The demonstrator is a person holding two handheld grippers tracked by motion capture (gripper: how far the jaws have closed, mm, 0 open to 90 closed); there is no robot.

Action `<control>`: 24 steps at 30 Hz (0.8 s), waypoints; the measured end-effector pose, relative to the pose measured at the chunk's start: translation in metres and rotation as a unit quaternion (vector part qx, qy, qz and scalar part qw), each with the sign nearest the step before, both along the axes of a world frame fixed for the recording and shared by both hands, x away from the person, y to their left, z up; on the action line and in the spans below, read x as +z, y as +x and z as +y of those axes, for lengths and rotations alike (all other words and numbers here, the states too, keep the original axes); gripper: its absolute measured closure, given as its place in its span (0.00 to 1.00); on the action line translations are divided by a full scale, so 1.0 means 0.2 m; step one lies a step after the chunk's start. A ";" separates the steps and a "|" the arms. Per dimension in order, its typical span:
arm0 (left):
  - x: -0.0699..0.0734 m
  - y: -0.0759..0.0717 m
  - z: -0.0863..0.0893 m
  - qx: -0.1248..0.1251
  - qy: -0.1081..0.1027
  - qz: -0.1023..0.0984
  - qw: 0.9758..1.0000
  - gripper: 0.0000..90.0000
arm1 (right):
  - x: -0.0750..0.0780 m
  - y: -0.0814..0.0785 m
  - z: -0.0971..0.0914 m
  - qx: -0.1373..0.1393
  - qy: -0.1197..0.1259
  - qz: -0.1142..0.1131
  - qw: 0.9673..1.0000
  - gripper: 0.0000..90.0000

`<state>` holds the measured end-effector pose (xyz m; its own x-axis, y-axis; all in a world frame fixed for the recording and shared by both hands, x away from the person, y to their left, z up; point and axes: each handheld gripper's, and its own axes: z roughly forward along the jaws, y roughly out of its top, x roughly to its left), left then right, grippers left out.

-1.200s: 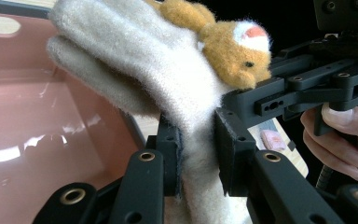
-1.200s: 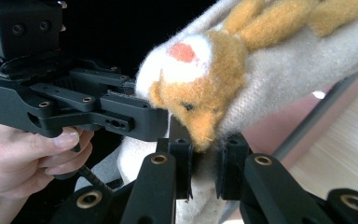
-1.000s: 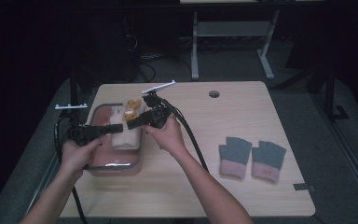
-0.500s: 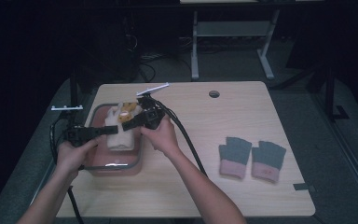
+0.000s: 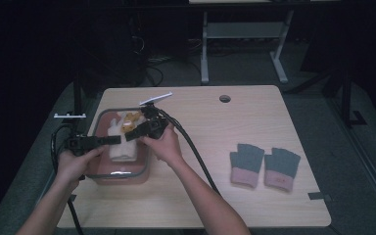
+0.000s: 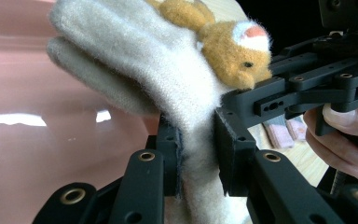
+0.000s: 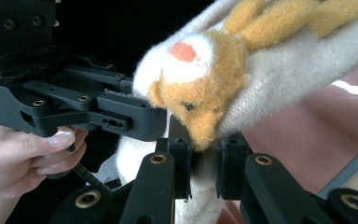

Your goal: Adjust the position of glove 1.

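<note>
I hold 1 cream glove (image 5: 123, 147) over the pink tub (image 5: 120, 172), left of frame — left gripper (image 5: 108, 140) and right gripper (image 5: 133, 134) both clamp it.

High overview — gripper views close on glove (image 6: 168, 88)

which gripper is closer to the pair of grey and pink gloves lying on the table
Right. The right gripper hangs over the pink bin, shut on the cream glove; the left gripper, gripping that glove too, is farther from the grey and pink gloves.
</note>
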<state>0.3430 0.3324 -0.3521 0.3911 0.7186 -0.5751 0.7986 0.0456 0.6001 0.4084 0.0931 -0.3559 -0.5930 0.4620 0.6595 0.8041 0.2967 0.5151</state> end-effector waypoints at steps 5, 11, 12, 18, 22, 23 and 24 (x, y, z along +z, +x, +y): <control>-0.02 0.01 0.01 0.000 0.003 0.007 1.000 0.81 | -0.02 0.01 0.01 0.001 -0.003 0.004 1.000 0.88; -0.05 0.02 0.02 0.001 0.008 0.017 1.000 0.81 | -0.06 0.02 0.03 0.002 -0.007 0.013 1.000 0.87; -0.05 0.02 0.02 0.000 0.011 0.018 1.000 0.81 | -0.07 0.02 0.04 0.002 -0.011 0.016 1.000 0.87; -0.09 0.03 0.04 0.005 0.014 0.031 0.999 0.81 | -0.11 0.04 0.06 0.005 -0.015 0.025 1.000 0.87; -0.11 0.04 0.04 0.005 0.019 0.038 0.999 0.81 | -0.13 0.05 0.07 0.005 -0.023 0.033 0.999 0.87; -0.12 0.05 0.04 0.004 0.021 0.041 0.999 0.81 | -0.14 0.05 0.08 0.005 -0.024 0.032 0.999 0.87; -0.12 0.05 0.04 0.006 0.022 0.043 0.999 0.81 | -0.15 0.05 0.08 0.005 -0.026 0.035 0.999 0.86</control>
